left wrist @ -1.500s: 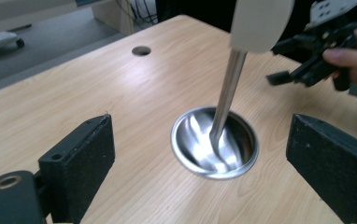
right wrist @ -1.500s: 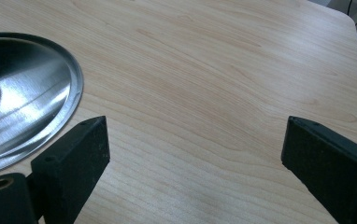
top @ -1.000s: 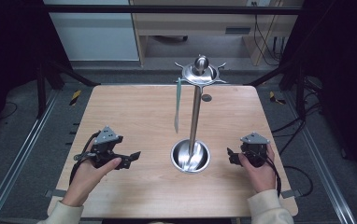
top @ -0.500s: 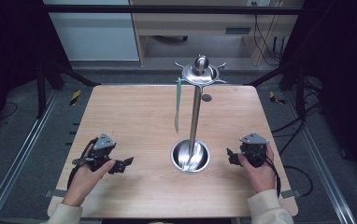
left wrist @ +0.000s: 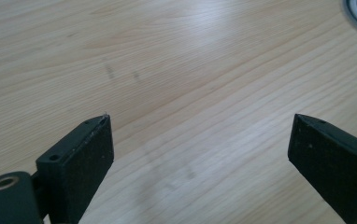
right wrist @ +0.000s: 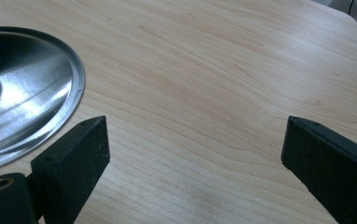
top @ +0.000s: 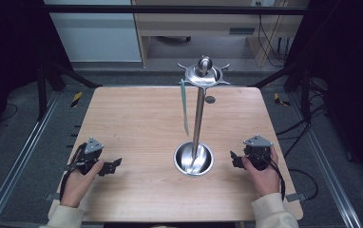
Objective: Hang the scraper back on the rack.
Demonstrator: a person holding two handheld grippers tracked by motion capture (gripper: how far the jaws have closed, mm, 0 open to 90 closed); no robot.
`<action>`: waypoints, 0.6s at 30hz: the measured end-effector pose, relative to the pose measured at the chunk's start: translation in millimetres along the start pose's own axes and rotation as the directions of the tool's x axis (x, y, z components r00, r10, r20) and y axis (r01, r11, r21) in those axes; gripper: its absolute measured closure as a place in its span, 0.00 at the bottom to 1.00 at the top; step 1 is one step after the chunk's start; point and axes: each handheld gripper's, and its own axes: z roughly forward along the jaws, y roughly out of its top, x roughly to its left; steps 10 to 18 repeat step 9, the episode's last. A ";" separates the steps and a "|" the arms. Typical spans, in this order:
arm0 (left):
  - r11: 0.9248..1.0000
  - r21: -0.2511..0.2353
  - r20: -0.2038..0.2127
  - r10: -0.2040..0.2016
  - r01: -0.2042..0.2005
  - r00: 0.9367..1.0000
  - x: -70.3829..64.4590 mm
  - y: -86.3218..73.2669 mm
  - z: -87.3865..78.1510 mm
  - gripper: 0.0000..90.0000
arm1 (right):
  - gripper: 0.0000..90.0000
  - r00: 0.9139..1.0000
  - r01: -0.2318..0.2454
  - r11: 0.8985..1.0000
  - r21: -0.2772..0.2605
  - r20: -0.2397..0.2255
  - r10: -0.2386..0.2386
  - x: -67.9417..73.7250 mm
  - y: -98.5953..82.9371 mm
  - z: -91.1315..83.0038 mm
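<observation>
Hands are resting at the table's [top: 137,118] near edge. Left gripper [top: 114,164], at 8 o'clock from the stand's base [top: 194,159], is sitting with jaws spread wide over bare wood. Right gripper [top: 233,159], at 3 o'clock just beside that base, is likewise gaping wide, holding nothing. Steel stand [top: 197,118] is rising upright; a pale green utensil [top: 184,107] is hanging from its top ring [top: 203,75] at 9 o'clock.

Bare surface [top: 137,123] lies open from 9 to 12 o'clock; the steel utensil stand [top: 197,118] with its hanging spatula [top: 184,107] blocks the centre.
</observation>
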 end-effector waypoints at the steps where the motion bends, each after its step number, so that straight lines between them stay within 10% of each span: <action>1: 1.000 -0.002 -0.016 -0.012 0.012 1.000 2.6 -3.0 -1.0 0.08 | 0.09 1.000 0.000 1.000 0.000 0.000 0.000 0.0 0.1 -0.3; 18: 0.999 -0.012 -0.068 -0.032 0.031 0.997 10.8 -12.1 -3.8 0.08 | 0.09 1.000 -0.005 1.000 -0.001 -0.005 0.005 1.0 0.5 -0.2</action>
